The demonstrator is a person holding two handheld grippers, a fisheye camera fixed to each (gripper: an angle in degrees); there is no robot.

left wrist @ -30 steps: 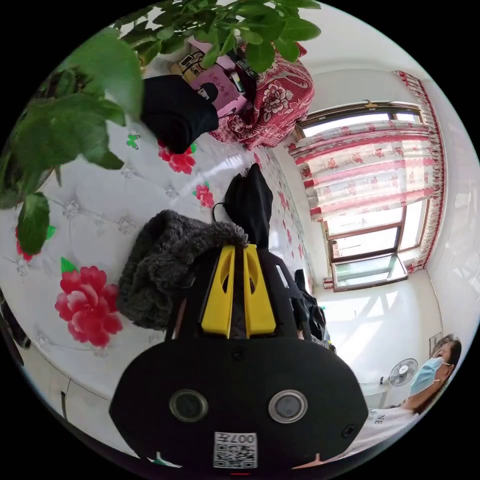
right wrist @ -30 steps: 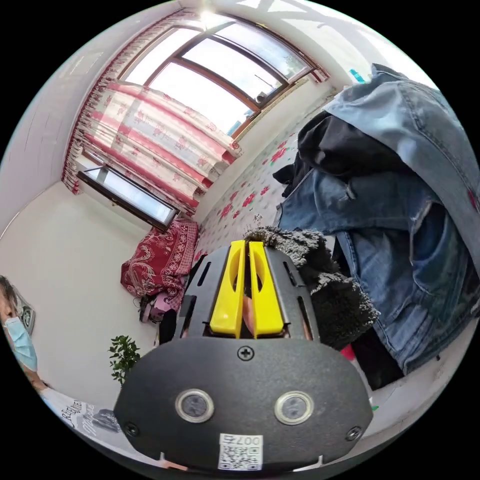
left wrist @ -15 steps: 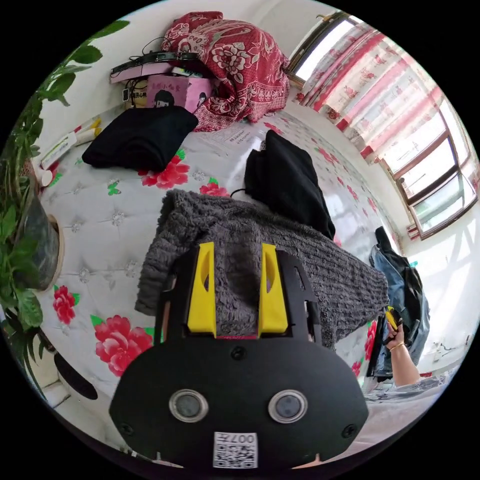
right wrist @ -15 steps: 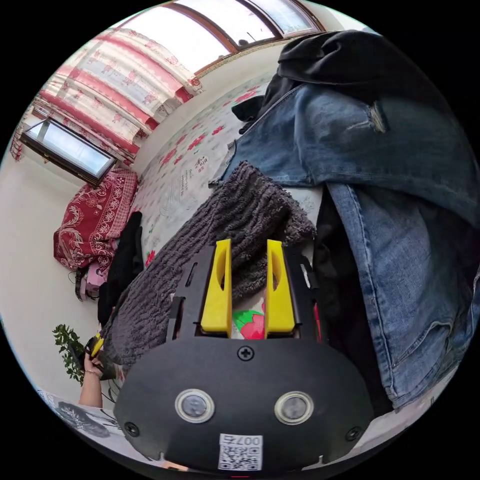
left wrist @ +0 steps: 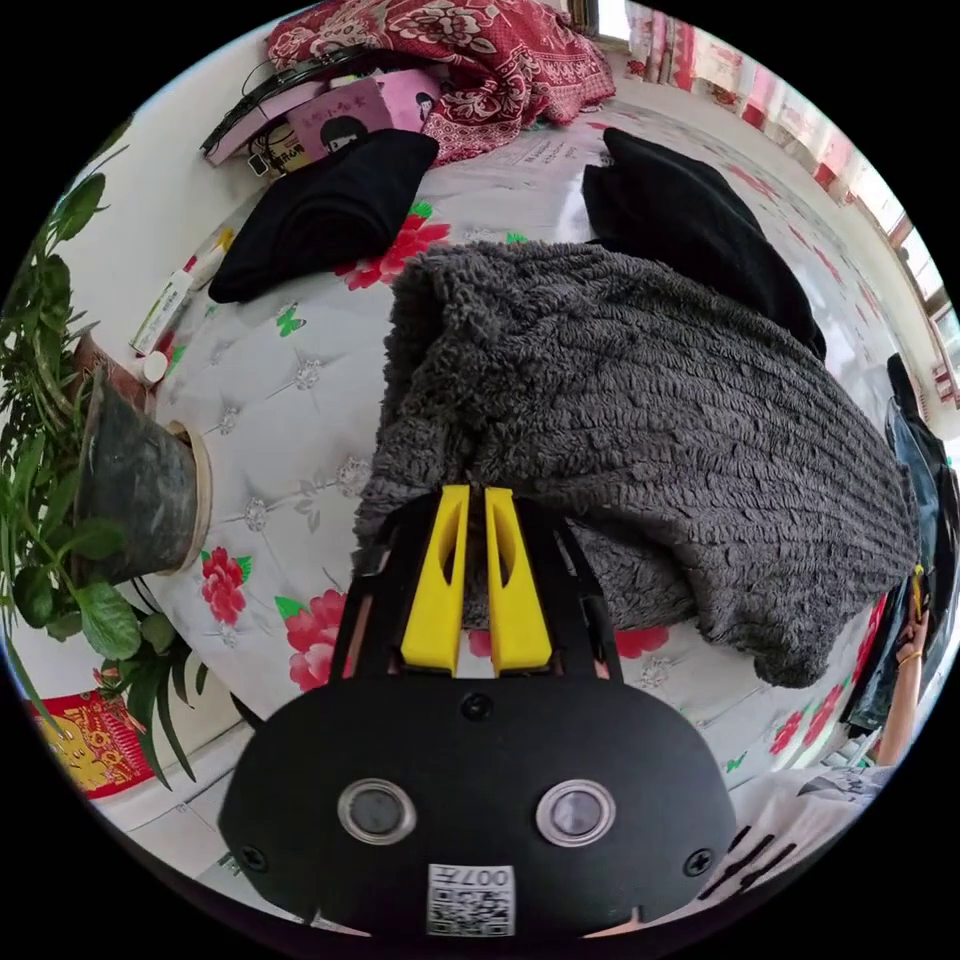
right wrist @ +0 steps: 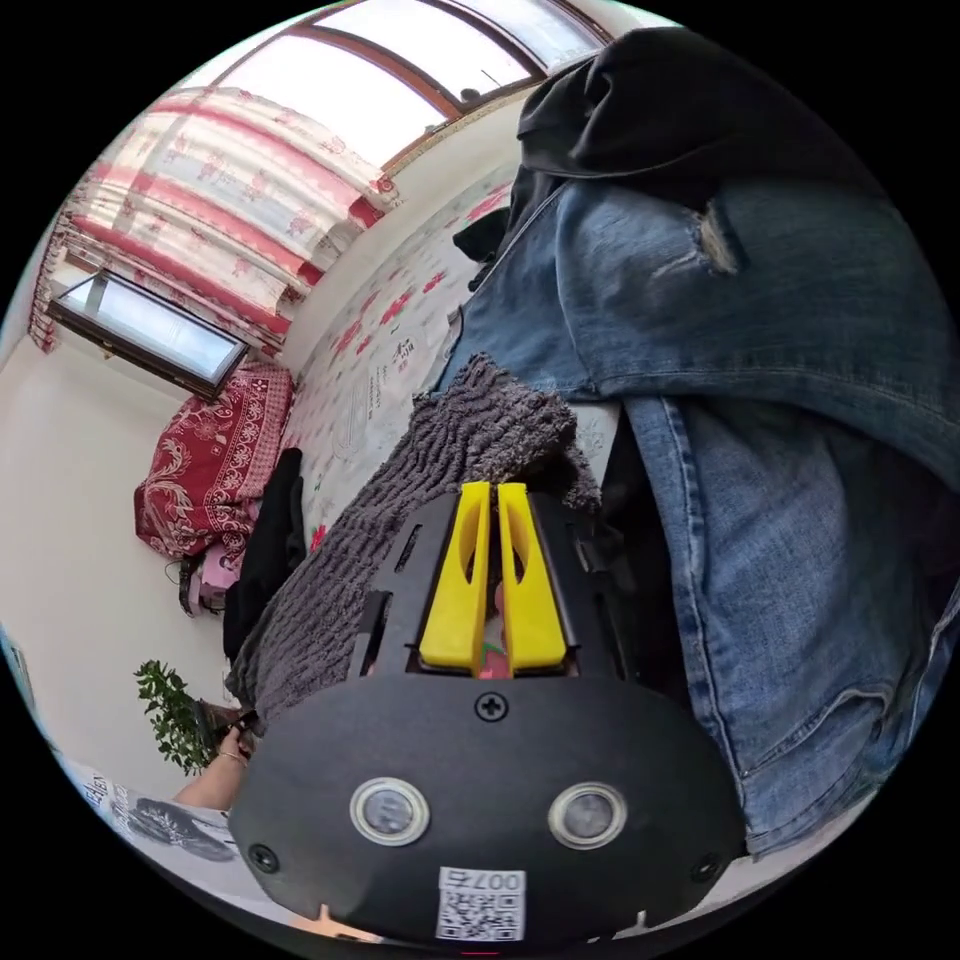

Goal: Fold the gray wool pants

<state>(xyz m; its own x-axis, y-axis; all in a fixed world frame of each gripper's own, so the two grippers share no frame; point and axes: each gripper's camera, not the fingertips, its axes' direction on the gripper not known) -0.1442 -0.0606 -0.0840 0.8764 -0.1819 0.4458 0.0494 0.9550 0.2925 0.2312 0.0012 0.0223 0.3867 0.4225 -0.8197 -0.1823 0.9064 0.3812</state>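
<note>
On the flowered bed [left wrist: 270, 400], in the left gripper view, the gray pants [left wrist: 640, 400] lie as a thick, doubled-over bundle, with a black folded garment [left wrist: 330, 205] beyond their far edge and a second black garment [left wrist: 700, 230] just beside them. The left claw [left wrist: 476, 500] sits at the near edge of the pants with its yellow jaws drawn almost together; fuzzy cloth shows in the narrow gap, so it looks pinched on that edge, though I cannot be sure how firmly. A potted plant [left wrist: 130, 500] stands off the bed, well away from the pants. At the far end of the pants a hand [left wrist: 905, 655] holds the other tool.

In the right gripper view, the pants [right wrist: 440, 490] run away from the right claw [right wrist: 490, 500] along the bed, touching a heap of jeans [right wrist: 780, 420]. This claw's jaws are also nearly closed at the pants' end, but whether they actually grip cloth cannot be told.

By my reckoning, at least one fold is already in; the bundle is lumpy, so another fold or a smoothing is left.
</note>
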